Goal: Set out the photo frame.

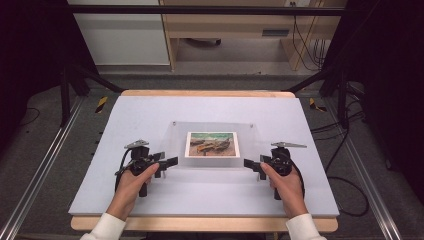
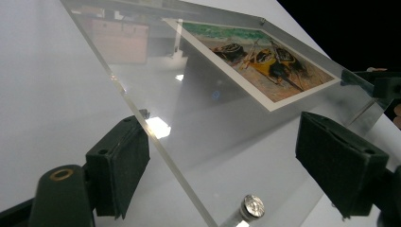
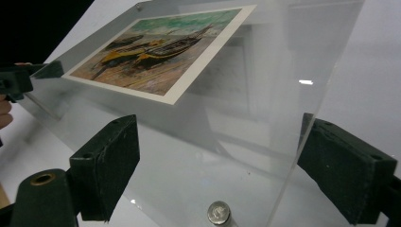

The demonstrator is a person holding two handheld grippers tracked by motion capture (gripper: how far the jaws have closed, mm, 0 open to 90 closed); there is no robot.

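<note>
Clear acrylic frame (image 1: 212,145) lying flat mid-table on the white mat (image 1: 150,115), a boat picture (image 1: 212,144) sandwiched at its centre. Left gripper (image 1: 169,162) at the frame's near-left corner, jaws wide apart, straddling the edge without pressing. Right gripper (image 1: 250,164) mirrored at the near-right corner, jaws likewise spread around the edge, gripping nothing. 1 silver standoff screw (image 2: 252,206) showing between the left jaws.
</note>
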